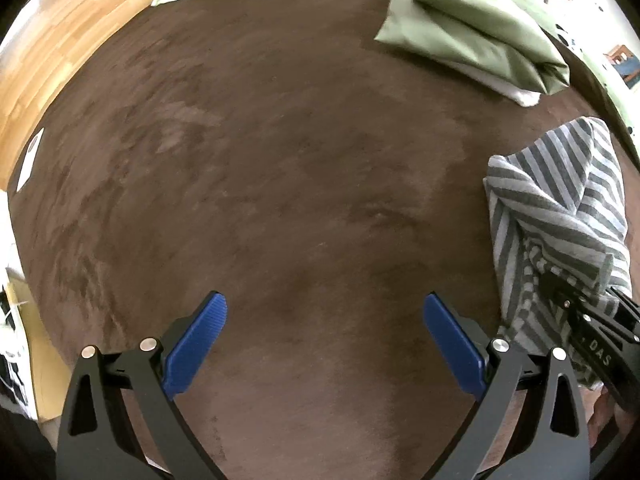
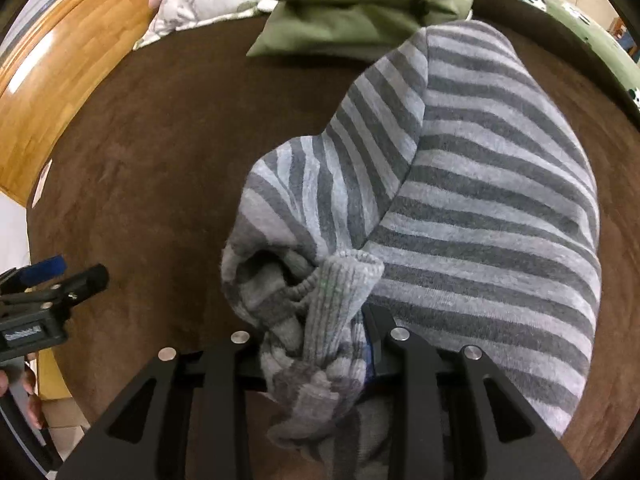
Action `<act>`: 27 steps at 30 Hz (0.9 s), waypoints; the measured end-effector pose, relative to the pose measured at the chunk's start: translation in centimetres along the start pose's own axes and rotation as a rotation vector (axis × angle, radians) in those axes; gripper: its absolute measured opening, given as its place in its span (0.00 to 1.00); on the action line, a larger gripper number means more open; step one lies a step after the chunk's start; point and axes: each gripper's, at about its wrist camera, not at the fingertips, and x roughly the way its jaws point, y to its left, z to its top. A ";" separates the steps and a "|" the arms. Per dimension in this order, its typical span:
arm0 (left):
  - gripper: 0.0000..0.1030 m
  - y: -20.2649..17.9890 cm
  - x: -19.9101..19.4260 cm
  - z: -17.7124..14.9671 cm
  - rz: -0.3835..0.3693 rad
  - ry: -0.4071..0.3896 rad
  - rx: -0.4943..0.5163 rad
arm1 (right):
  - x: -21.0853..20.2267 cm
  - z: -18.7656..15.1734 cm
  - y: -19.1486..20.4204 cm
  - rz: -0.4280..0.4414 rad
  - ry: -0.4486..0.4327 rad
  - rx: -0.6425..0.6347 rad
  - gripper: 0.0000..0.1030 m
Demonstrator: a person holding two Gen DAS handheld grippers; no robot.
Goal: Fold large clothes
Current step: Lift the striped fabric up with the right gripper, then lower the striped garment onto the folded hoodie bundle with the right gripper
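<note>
The right tool is clamped on a bunched ribbed edge of the striped garment — the rest is heaped beyond it. The left tool gapes empty over open brown bed; green bedding lines the far edge.

Open brown blanket — green bedding beyond

Grey-striped sweater bunched in a heap on the brown blanket; ribbed cuff uppermost.
</note>
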 end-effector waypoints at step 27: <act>0.94 -8.8 -4.4 2.8 -0.173 -0.013 0.159 | -13.2 -1.8 -9.7 0.059 -0.120 0.108 0.87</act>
